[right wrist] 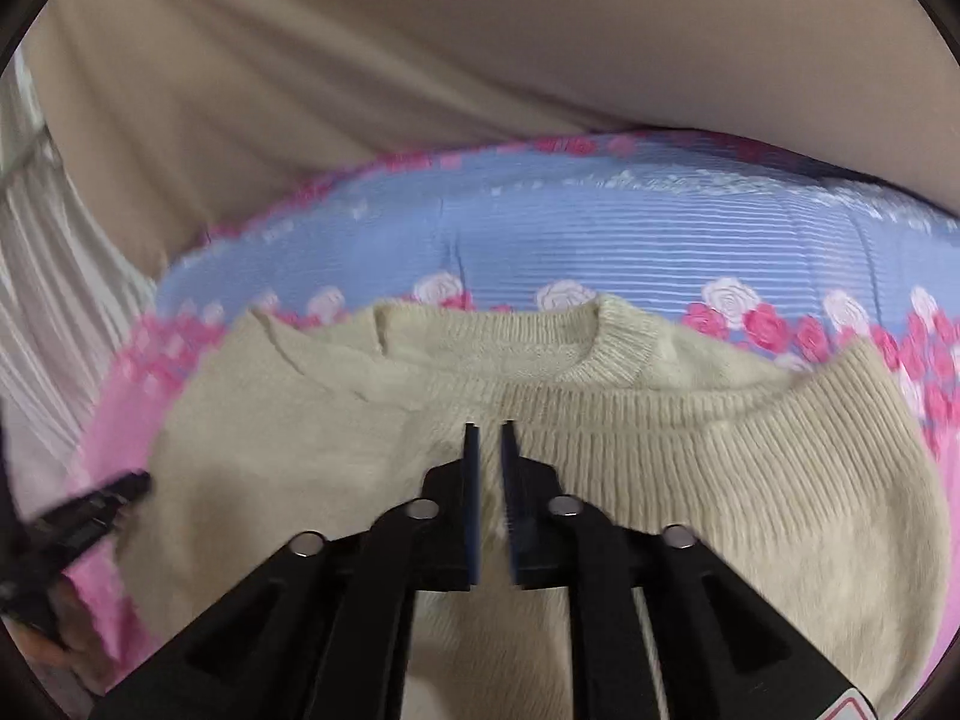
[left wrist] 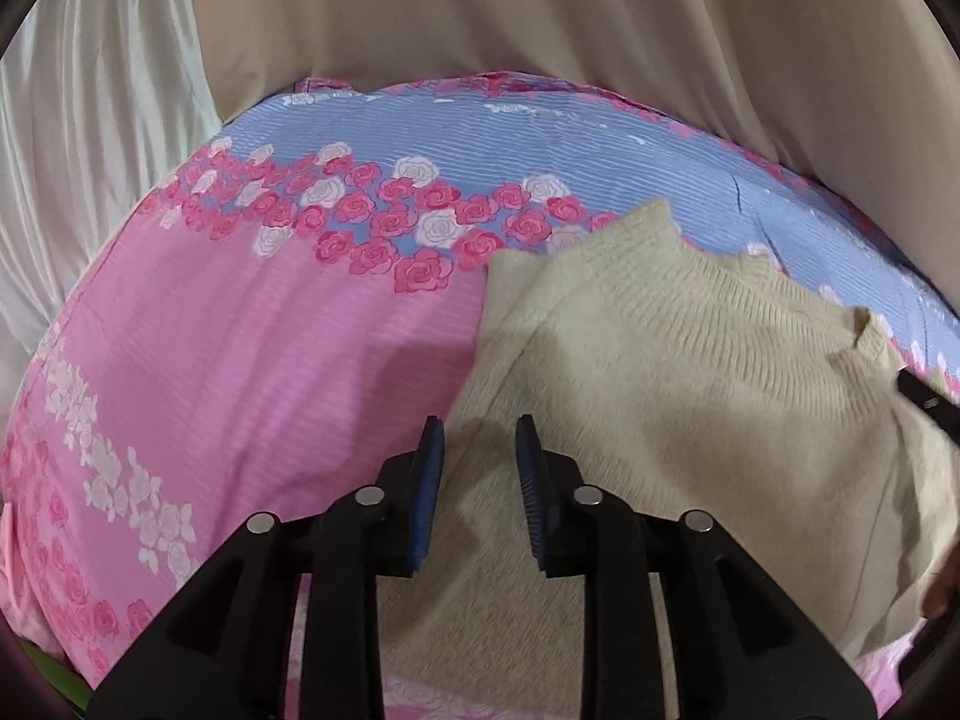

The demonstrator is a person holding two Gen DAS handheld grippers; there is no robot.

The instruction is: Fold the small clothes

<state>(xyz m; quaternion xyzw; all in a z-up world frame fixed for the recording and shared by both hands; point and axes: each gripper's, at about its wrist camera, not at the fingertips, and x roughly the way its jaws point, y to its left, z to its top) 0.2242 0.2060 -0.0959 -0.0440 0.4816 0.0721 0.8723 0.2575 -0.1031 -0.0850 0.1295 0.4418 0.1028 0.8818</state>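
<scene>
1. A cream knitted sweater (right wrist: pixel 690 468) lies spread on a bed covered by a pink and blue sheet printed with roses (left wrist: pixel 240 348). Its ribbed round collar (right wrist: pixel 618 342) points toward the far edge of the bed.
2. The left claw (left wrist: pixel 480 438) hangs over the sweater's near left edge. Its blue pads (left wrist: pixel 429 480) stand apart with a clear gap, and nothing is pinched between them; the knit shows below through the gap, so this claw is released.
3. The right claw (right wrist: pixel 491 432) points down at the middle of the sweater, just below the collar. Its jaws are nearly parallel with only a narrow slit between them; no fabric is seen clamped there, so it too reads as released.
4. In the right wrist view the other claw shows as a blurred dark shape at the sweater's left edge.
5. Beige draped cloth (left wrist: pixel 540 12) hangs behind the bed, and a glossy white curtain (left wrist: pixel 90 120) hangs at the left.
</scene>
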